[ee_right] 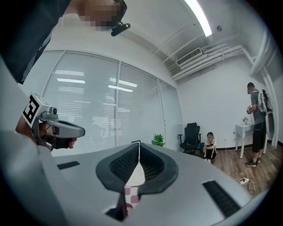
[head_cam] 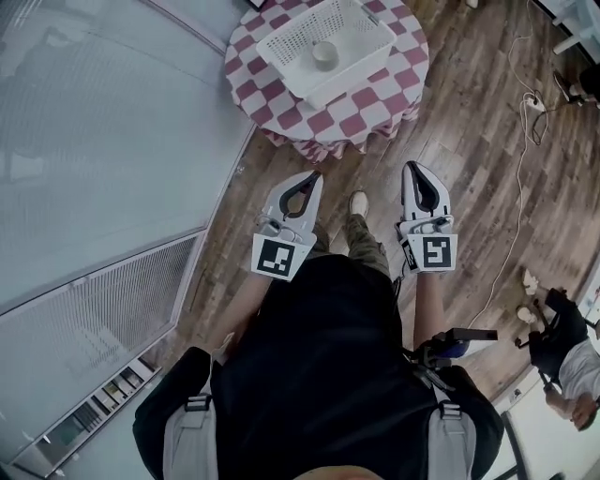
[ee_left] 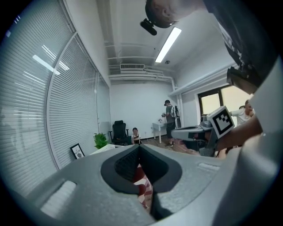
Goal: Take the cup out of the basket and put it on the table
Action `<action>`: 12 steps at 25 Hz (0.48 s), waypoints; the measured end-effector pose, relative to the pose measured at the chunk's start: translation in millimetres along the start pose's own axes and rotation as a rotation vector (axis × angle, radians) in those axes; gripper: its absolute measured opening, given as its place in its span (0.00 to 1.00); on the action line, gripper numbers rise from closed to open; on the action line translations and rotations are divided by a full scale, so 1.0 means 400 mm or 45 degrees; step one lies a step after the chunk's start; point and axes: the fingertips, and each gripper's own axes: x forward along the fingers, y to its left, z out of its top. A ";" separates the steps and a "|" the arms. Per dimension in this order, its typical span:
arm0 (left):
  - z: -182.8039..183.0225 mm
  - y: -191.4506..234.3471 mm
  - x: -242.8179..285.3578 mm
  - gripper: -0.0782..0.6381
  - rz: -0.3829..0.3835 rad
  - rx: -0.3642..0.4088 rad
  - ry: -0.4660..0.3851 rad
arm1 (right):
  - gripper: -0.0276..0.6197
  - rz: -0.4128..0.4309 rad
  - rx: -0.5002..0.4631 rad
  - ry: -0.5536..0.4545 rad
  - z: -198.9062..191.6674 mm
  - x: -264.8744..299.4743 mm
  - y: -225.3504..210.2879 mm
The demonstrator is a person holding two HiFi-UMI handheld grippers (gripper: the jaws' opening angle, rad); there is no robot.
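Note:
A pale cup (head_cam: 324, 53) stands upright inside a white perforated basket (head_cam: 361, 23) on a round table with a red-and-white checked cloth (head_cam: 375, 98), far ahead in the head view. My left gripper (head_cam: 312, 176) and right gripper (head_cam: 412, 168) are held side by side close to my body, well short of the table. Both point toward it, shut and holding nothing. In the left gripper view the left gripper (ee_left: 139, 146) has its tips together, with checked cloth (ee_left: 144, 187) showing through the jaw gap. In the right gripper view the right gripper (ee_right: 139, 144) is likewise shut, with white basket (ee_right: 134, 173) and cloth (ee_right: 131, 197) in the gap.
Glass wall and blinds (head_cam: 103, 159) run along my left. A white cable and power strip (head_cam: 534, 101) lie on the wood floor at right. A person (head_cam: 567, 352) crouches at lower right. Farther off are a standing person (ee_left: 170, 121), a seated person (ee_right: 209, 145), an office chair (ee_right: 191, 134) and a plant (ee_left: 100, 140).

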 end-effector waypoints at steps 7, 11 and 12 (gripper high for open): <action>-0.021 0.097 0.158 0.11 -0.011 0.127 0.182 | 0.06 -0.169 0.144 0.086 -0.089 -0.077 -0.199; -0.044 0.218 0.273 0.11 -0.052 0.196 0.324 | 0.06 -0.271 0.165 0.131 -0.142 -0.133 -0.265; -0.046 0.246 0.300 0.11 -0.049 0.202 0.356 | 0.06 -0.303 0.170 0.143 -0.153 -0.150 -0.279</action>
